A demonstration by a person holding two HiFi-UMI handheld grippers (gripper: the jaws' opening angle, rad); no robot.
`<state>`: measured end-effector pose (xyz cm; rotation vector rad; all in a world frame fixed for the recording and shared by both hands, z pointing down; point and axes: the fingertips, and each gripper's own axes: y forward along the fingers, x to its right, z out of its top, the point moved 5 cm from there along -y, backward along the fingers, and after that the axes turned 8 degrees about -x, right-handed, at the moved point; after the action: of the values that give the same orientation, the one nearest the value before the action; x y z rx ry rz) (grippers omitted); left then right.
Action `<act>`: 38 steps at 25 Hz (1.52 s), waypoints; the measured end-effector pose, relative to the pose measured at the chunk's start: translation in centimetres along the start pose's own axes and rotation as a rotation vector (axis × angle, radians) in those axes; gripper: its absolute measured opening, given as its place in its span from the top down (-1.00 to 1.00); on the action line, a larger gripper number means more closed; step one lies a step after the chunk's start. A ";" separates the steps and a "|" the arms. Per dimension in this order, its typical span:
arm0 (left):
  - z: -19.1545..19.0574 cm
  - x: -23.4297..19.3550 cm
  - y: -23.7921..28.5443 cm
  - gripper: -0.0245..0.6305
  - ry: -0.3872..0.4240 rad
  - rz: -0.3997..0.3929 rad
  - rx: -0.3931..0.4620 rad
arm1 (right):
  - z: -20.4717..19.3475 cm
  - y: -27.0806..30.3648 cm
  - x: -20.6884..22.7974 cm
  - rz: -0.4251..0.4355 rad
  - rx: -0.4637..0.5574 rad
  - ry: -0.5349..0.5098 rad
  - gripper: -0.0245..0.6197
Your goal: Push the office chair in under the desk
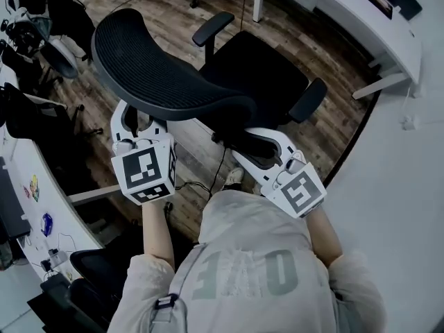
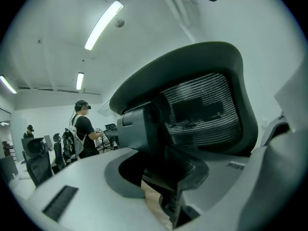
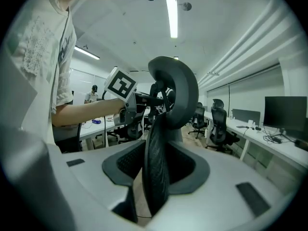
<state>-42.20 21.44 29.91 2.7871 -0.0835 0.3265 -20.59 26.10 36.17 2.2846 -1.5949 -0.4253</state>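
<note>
- Head view: the black mesh-backed office chair stands on the wooden floor. Its backrest is nearest the person and its seat points towards the white table at upper right, well apart from it.
- The left gripper is at the backrest's left edge and the right gripper at its right edge, so the push looks set up but not under way.
- Left gripper view: the fingers are narrowed onto a dark, stiff part of the chair frame, which fills the gap between the pads.
- Right gripper view: the fingers pinch the backrest's thin edge, which stands upright between them with a pad on each side.
- Handling, as a judgement: the chair is bulky but should roll readily on the hard floor. The mesh gives, so the rigid rim is the place to hold. An uneven push from the two sides would likely swivel it.
</note>
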 end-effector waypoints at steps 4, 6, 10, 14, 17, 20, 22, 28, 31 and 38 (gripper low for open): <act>0.5 0.3 1.7 0.54 0.005 -0.039 0.005 | 0.0 0.3 1.3 -0.017 0.005 0.015 0.47; 0.7 0.9 2.6 0.54 0.011 -0.059 0.010 | -0.3 0.2 2.2 -0.022 0.003 0.022 0.47; 1.7 2.5 4.4 0.56 0.020 -0.101 0.021 | -1.1 -0.4 4.6 -0.037 -0.002 0.022 0.47; 2.8 4.5 6.4 0.58 0.021 -0.132 0.016 | -1.8 -1.2 7.4 -0.053 -0.003 0.006 0.48; 3.8 5.5 8.1 0.59 0.018 -0.132 0.018 | -2.0 -1.5 9.6 -0.046 -0.011 0.004 0.49; 5.0 6.3 10.2 0.60 0.018 -0.123 0.018 | -2.0 -1.5 12.1 -0.036 -0.020 -0.012 0.50; 5.3 7.2 11.1 0.59 0.013 -0.119 0.005 | -2.4 -1.9 13.3 -0.023 -0.024 -0.009 0.50; 7.3 10.5 14.3 0.60 0.013 -0.132 -0.007 | -3.5 -3.6 17.9 -0.028 -0.018 0.003 0.50; 8.1 12.0 16.0 0.60 0.012 -0.137 -0.006 | -4.0 -4.1 20.1 -0.029 -0.022 0.021 0.50; 10.6 15.5 21.1 0.60 0.022 -0.150 0.013 | -5.0 -5.3 26.3 -0.074 -0.005 0.011 0.49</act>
<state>-26.90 -2.25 30.56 2.7812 0.1326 0.3215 -5.31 3.53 36.92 2.3441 -1.5061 -0.4330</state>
